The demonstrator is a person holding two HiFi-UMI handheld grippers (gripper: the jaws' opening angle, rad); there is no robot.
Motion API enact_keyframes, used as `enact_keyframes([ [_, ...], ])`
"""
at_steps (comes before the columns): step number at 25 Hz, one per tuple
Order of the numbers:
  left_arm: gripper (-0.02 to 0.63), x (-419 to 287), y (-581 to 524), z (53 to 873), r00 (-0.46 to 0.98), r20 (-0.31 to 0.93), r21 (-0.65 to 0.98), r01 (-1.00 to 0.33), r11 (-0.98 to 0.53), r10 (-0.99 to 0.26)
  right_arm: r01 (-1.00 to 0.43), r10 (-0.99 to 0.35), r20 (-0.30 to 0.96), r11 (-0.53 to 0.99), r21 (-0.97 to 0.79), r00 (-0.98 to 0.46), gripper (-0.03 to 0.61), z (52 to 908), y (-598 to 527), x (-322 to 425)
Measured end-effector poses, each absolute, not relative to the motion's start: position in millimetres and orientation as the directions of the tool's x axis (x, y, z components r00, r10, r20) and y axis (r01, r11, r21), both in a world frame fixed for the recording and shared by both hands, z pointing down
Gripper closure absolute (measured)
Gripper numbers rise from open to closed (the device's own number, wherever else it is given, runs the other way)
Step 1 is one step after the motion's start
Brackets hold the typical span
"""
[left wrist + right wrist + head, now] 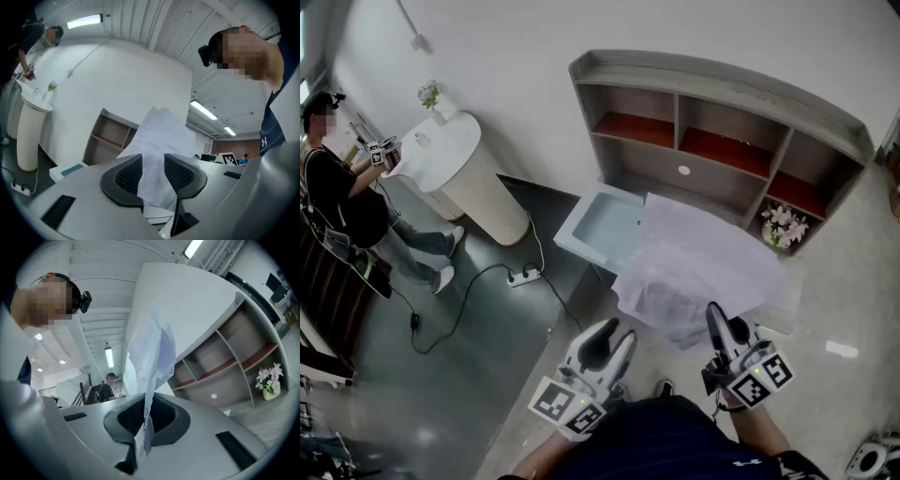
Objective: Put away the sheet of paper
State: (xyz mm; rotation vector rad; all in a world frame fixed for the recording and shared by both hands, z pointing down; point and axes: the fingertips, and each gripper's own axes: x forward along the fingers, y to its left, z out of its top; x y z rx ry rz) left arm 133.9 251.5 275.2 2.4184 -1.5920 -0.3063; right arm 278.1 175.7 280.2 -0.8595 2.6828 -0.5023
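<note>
Sheet of paper (703,267), white and crumpled, up in the air in front of a grey open shelf unit (722,103) with red-brown boards, as seen in the head view. Near edge pinched by the right tool (719,328); left tool (609,339) just beside the sheet's lower left corner. Past the sheet's left edge, a white box with a pale blue top (586,225) at the foot of the shelf unit. Pink and white flowers (783,225) in the unit's lower right compartment. Far left, a person in a dark top (337,187) beside a white round ribbed table (469,187); white power strip (523,276) on the dark floor. In the left gripper view, black ribbed pads (126,176) of the left tool apart, the sheet showing in the gap and rising above it, pressed by neither pad. In the right gripper view, right tool closed tight, clamped on the sheet's edge, the paper standing up from the pinch, shelf unit and flowers off to the right behind it.
</note>
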Motion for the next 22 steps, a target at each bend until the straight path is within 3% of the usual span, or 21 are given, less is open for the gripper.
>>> enact_keyframes([
  [12, 0.468, 52, 301, 299, 0.323, -0.019, 0.402, -0.864, -0.303, -0.946, -0.524, -0.599, -0.059, 0.740, -0.422, -0.798, 0.563, 302, 235, 212],
  [22, 0.479, 18, 322, 277, 0.291, -0.070, 0.366, -0.882, -0.296, -0.954, -0.525, -0.616, -0.128, 0.747, -0.408, -0.777, 0.563, 272, 255, 195],
])
